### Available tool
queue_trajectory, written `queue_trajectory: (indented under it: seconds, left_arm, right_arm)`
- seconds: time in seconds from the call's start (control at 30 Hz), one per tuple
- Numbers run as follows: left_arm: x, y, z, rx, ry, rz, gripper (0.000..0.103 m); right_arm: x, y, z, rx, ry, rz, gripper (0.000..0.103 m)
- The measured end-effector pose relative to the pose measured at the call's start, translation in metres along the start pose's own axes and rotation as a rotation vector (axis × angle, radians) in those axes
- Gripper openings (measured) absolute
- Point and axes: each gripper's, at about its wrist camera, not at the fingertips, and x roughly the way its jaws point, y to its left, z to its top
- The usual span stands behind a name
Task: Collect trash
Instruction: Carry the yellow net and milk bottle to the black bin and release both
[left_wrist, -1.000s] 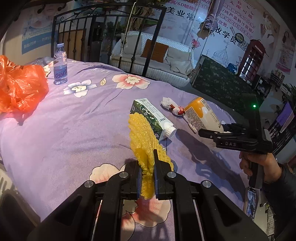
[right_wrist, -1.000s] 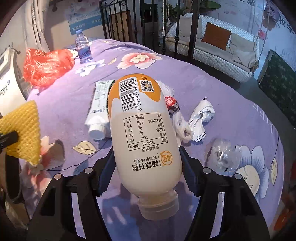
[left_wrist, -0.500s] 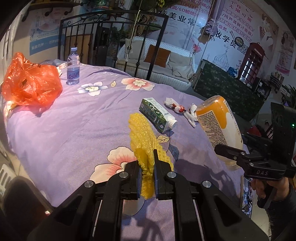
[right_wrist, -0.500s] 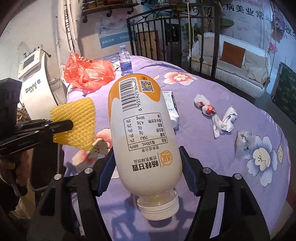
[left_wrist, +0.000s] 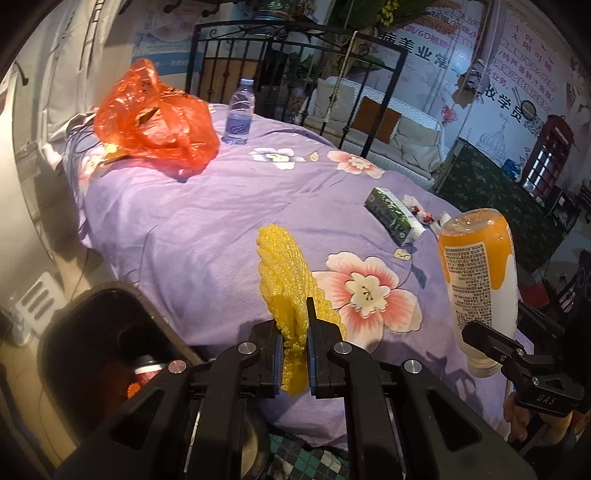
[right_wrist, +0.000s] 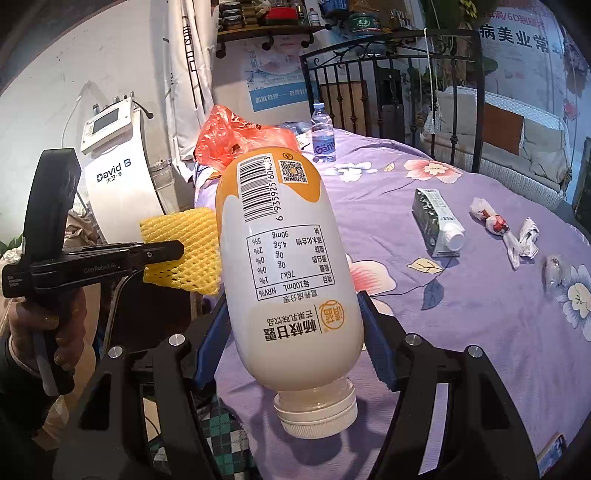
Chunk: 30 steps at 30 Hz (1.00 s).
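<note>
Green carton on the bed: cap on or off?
On. The green carton lies flat on the purple bedspread, white cap still fitted at its near end.

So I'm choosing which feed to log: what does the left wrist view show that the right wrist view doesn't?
Only the left wrist view shows the dark bin beside the bed. Only the right wrist view shows the white machine and a clear wrapper. Both show the left gripper shut on yellow foam netting, the right gripper clamping the drink bottle, the carton and the orange bag.

Water bottle (left_wrist: 240, 112) upright on purple bedspread (left_wrist: 207, 221)
</note>
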Motion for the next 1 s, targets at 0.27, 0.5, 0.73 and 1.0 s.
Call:
queue_trajectory:
  seconds: [0.27,0.5,0.73,1.0]
  left_arm:
    - [-0.02,0.059,-0.028,-0.119,0.025,0.12,0.01]
    - [-0.018,0.101,-0.052,-0.197,0.073,0.207,0.01]
    - [0.008,0.123,-0.07,-0.23,0.167,0.3,0.01]
    - [0.04,0.135,-0.086,-0.248,0.296,0.298,0.015]
  right_arm:
    - [0.016,0.029,-0.01,0.005,0.003,0.061,0.066]
    - [0.02,0.044,-0.011,-0.004,0.01,0.099,0.066]
    - [0.021,0.05,-0.015,-0.021,0.007,0.1,0.066]
    - [0.023,0.049,-0.02,-0.013,0.011,0.103,0.066]
